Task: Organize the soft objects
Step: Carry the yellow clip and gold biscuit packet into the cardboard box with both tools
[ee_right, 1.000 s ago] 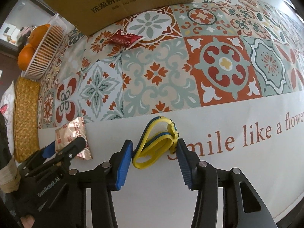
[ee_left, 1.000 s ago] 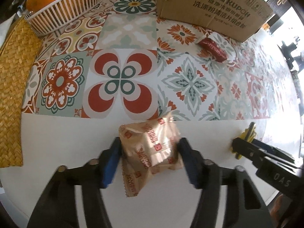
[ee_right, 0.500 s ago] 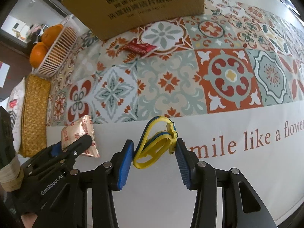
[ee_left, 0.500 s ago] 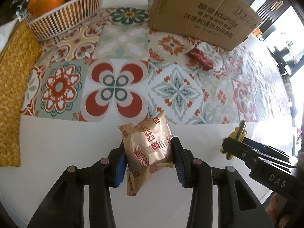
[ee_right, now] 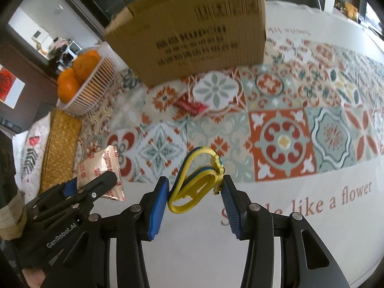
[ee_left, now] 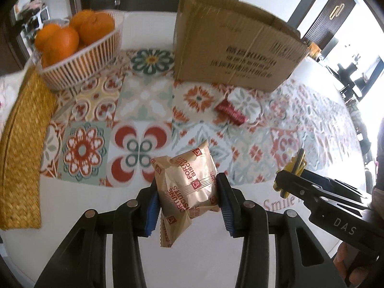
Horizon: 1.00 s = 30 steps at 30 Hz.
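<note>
A gold foil biscuit packet [ee_left: 186, 187] with red lettering hangs above the white table, my left gripper [ee_left: 188, 198] shut on its sides. My right gripper [ee_right: 195, 193] is shut on a yellow and blue rubbery loop [ee_right: 195, 180], also lifted off the table. In the left wrist view the right gripper [ee_left: 288, 182] shows at the right with the loop [ee_left: 296, 168] at its tip. In the right wrist view the left gripper [ee_right: 96, 184] holds the packet [ee_right: 100, 168] at the lower left. A red packet [ee_left: 230, 111] lies on the patterned mat near the cardboard box [ee_left: 230, 55].
A white basket [ee_left: 84, 60] of oranges stands at the back left, beside a woven yellow mat [ee_left: 21, 148]. The patterned tile mat [ee_right: 283, 129] covers the middle of the table. A person's hand [ee_left: 352, 266] holds the right gripper's handle.
Both grippers have risen off the table with the biscuit packet and the loop. The left jaws closed tighter on the packet. More of the box and basket has come into view.
</note>
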Each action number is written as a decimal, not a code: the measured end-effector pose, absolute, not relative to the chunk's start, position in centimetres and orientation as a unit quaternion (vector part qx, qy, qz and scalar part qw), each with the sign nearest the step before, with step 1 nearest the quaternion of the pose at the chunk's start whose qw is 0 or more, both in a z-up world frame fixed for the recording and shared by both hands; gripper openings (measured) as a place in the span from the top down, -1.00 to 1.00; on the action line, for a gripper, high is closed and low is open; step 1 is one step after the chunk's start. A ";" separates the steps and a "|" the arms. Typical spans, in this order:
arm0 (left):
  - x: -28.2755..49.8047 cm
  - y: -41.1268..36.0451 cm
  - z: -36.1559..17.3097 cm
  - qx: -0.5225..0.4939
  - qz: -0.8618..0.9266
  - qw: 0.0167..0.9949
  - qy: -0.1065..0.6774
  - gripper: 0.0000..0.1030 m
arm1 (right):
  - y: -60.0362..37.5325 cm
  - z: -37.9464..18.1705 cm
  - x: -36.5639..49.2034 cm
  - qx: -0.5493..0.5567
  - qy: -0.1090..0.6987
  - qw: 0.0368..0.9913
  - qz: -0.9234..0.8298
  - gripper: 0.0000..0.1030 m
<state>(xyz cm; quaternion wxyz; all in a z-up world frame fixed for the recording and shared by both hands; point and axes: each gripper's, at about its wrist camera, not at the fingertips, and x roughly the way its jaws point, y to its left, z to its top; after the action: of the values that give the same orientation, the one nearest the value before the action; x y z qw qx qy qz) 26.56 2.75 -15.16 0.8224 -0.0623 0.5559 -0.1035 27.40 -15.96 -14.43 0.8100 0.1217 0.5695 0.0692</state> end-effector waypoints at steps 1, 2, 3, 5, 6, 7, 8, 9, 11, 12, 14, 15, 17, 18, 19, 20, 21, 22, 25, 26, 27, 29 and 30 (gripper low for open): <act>26.7 2.6 -14.7 -0.060 -0.105 0.826 0.550 0.16 | -16.1 -14.0 27.5 0.121 0.564 0.814 0.070 0.11; 26.9 2.4 -14.3 -0.059 -0.106 0.829 0.546 0.16 | -16.3 -13.7 27.6 0.122 0.560 0.817 0.070 0.11; 27.0 2.3 -13.9 -0.058 -0.107 0.831 0.542 0.16 | -16.4 -13.3 27.8 0.122 0.555 0.820 0.069 0.11; 27.4 2.0 -12.9 -0.055 -0.110 0.838 0.531 0.16 | -16.6 -12.6 28.2 0.122 0.546 0.826 0.069 0.11; 27.6 1.8 -12.6 -0.053 -0.111 0.841 0.527 0.16 | -16.8 -12.2 28.3 0.122 0.542 0.829 0.070 0.11; 27.8 1.6 -12.1 -0.052 -0.112 0.844 0.522 0.16 | -16.9 -11.9 28.5 0.123 0.537 0.832 0.070 0.11; 28.0 1.6 -11.9 -0.051 -0.113 0.846 0.519 0.16 | -17.1 -11.6 28.6 0.123 0.533 0.834 0.070 0.11; 28.2 1.4 -11.5 -0.049 -0.115 0.848 0.515 0.16 | -17.3 -11.2 28.8 0.124 0.529 0.837 0.070 0.11; 28.6 1.1 -10.8 -0.047 -0.117 0.853 0.506 0.16 | -17.6 -10.6 29.1 0.125 0.521 0.842 0.069 0.11; 28.8 1.0 -10.4 -0.046 -0.118 0.855 0.503 0.16 | -17.8 -10.2 29.2 0.126 0.517 0.844 0.068 0.11; 29.3 0.7 -9.7 -0.044 -0.120 0.859 0.495 0.16 | -18.0 -9.6 29.6 0.127 0.509 0.848 0.069 0.11; 29.5 0.6 -9.3 -0.044 -0.122 0.861 0.491 0.16 | -18.1 -9.2 29.8 0.128 0.505 0.851 0.069 0.11; 29.8 0.3 -8.5 -0.042 -0.123 0.866 0.483 0.16 | -18.3 -8.5 30.1 0.128 0.497 0.856 0.069 0.11; 30.0 0.2 -8.1 -0.041 -0.125 0.868 0.478 0.16 | -18.4 -8.1 30.3 0.127 0.493 0.858 0.070 0.11; 30.2 0.1 -7.8 -0.040 -0.125 0.870 0.475 0.16 | -18.5 -7.8 30.5 0.127 0.488 0.861 0.070 0.11; 30.4 0.0 -7.4 -0.039 -0.125 0.872 0.471 0.16 | -18.5 -7.4 30.6 0.126 0.484 0.863 0.070 0.11; 30.5 0.0 -7.1 -0.039 -0.126 0.874 0.468 0.16 | -18.6 -7.0 30.9 0.125 0.479 0.866 0.071 0.11; 30.7 -0.1 -6.7 -0.038 -0.127 0.876 0.464 0.16 | -18.6 -6.6 31.0 0.125 0.476 0.867 0.072 0.11; 31.2 -0.3 -5.8 -0.035 -0.128 0.882 0.453 0.16 | -18.8 -5.6 31.5 0.125 0.465 0.873 0.076 0.11; 31.4 -0.4 -5.5 -0.034 -0.128 0.883 0.450 0.16 | -18.9 -5.4 31.7 0.125 0.462 0.875 0.077 0.11; 31.6 -0.4 -5.2 -0.034 -0.129 0.885 0.447 0.16 | -18.9 -5.1 31.8 0.125 0.459 0.876 0.078 0.11; 31.9 -0.5 -4.5 -0.033 -0.128 0.888 0.440 0.16 | -18.9 -4.6 32.2 0.124 0.453 0.879 0.080 0.11; 32.0 -0.5 -4.3 -0.033 -0.128 0.890 0.437 0.16 | -18.9 -4.3 32.4 0.124 0.450 0.881 0.083 0.11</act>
<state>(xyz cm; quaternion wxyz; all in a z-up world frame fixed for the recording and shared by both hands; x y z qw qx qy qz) 32.04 -0.48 -4.27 0.8895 -0.0330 0.4374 -0.1279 32.40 -18.87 -4.27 0.8806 0.1238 0.4499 0.0829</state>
